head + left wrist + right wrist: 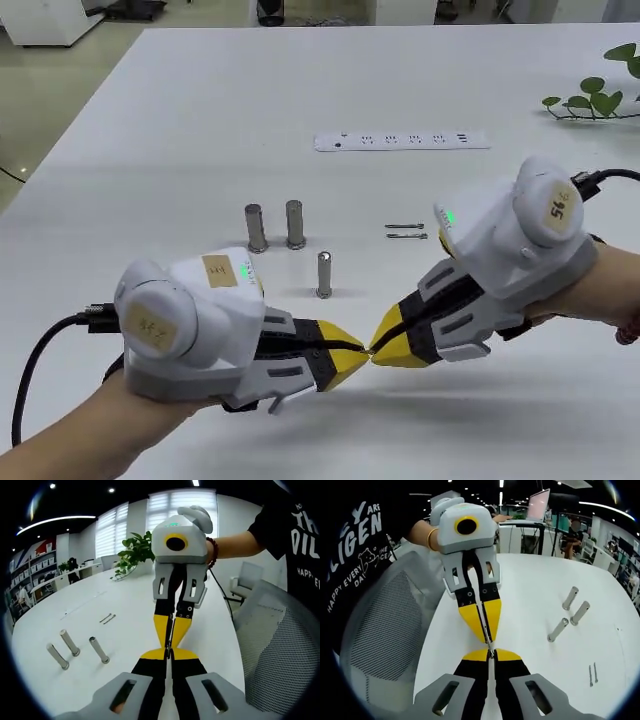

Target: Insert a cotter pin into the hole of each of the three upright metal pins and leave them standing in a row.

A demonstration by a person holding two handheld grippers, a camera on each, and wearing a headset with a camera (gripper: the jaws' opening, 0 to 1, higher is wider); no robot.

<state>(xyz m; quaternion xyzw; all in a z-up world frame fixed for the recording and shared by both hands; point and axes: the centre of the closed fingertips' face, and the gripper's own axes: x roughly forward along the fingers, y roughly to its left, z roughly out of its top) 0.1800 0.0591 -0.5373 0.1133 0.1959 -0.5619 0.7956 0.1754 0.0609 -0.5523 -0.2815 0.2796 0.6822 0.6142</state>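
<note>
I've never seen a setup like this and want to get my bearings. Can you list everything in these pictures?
Table: one, white, under everything.
Metal pins: three, silver, upright mid-table; two side by side, one nearer.
Cotter pins: two, silver, lying side by side right of the metal pins.
Power strip: one, white, farther back on the table.
Plant: one, green, at the table's far right edge.
Mesh chair: one, grey, beside the table.
Left gripper: white body, yellow tips, jaws closed.
Right gripper: same colours, jaws closed, tip to tip with the left gripper; whether anything is pinched between them is unclear.
</note>
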